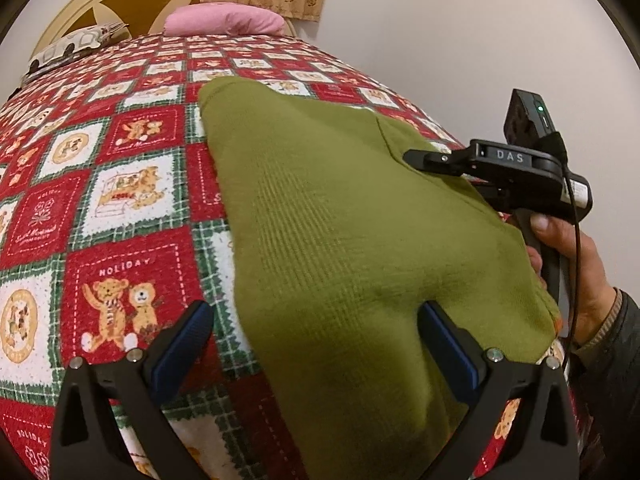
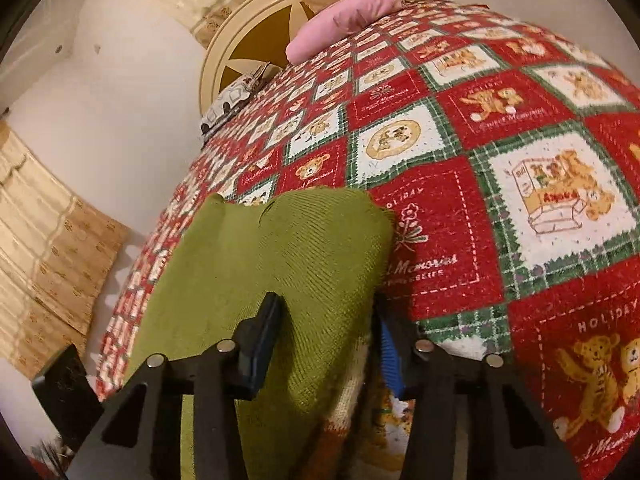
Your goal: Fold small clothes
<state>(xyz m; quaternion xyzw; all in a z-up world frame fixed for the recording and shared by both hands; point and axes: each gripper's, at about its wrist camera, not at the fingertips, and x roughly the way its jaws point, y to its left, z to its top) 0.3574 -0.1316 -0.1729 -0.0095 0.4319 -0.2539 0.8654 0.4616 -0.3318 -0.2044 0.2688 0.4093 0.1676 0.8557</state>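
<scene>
1. Green knit garment [image 1: 340,220] is laid across the centre of the left wrist view, on a holiday teddy-bear bedspread [image 1: 100,200], apparently part-folded lengthwise; further folds seem left.
2. Left gripper [image 1: 316,344] is seen with jaws wide, its right pad on the cloth.
3. Right gripper [image 2: 328,344] straddles the garment's edge; whether it is pinched cannot be told.

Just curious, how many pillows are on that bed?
2: a pink pillow at the head of the bed, and a patterned pillow beside it near the bed's corner. Others may be hidden.
</scene>
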